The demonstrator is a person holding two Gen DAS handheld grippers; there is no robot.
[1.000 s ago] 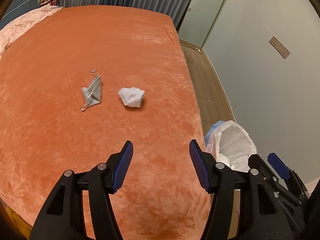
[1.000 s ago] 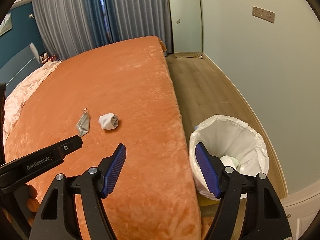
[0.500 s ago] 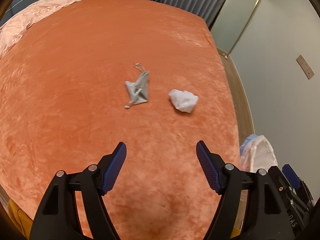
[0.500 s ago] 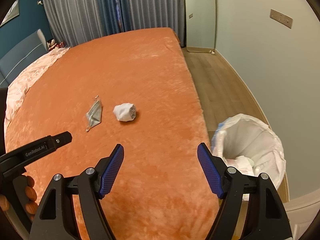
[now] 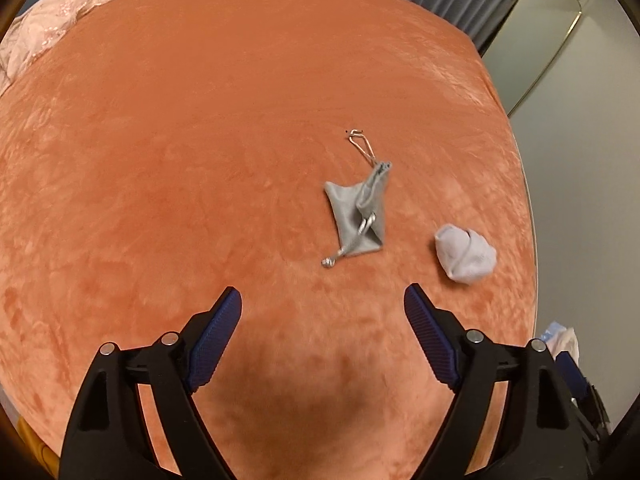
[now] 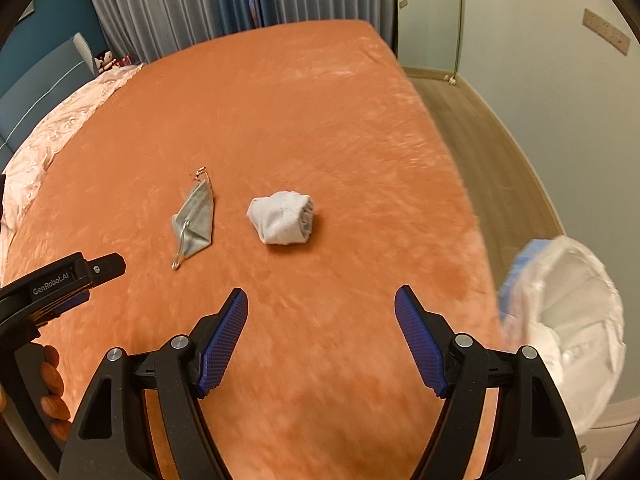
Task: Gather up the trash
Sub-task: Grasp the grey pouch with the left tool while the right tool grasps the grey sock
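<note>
A grey drawstring pouch [image 5: 358, 216] [image 6: 195, 222] and a white crumpled wad [image 5: 466, 253] [image 6: 282, 217] lie on the orange bedspread [image 5: 200, 140] [image 6: 320, 120]. My left gripper [image 5: 322, 334] is open and empty, above the bed just short of the pouch; one of its arms shows at the left of the right wrist view [image 6: 64, 280]. My right gripper [image 6: 321, 334] is open and empty, above the bed short of the wad. A bin lined with a white bag [image 6: 568, 320] stands on the floor off the bed's right edge; a sliver of it shows in the left wrist view [image 5: 562, 340].
A pink quilt [image 6: 60, 128] lies at the head of the bed on the left. Grey curtains [image 6: 200, 0] hang behind. A wooden floor strip [image 6: 480, 140] runs between the bed's right edge and the wall.
Both grippers have swung left and closer over the bed. The pouch and the wad look nearer and larger. The bin has slid towards the right edge of both views.
</note>
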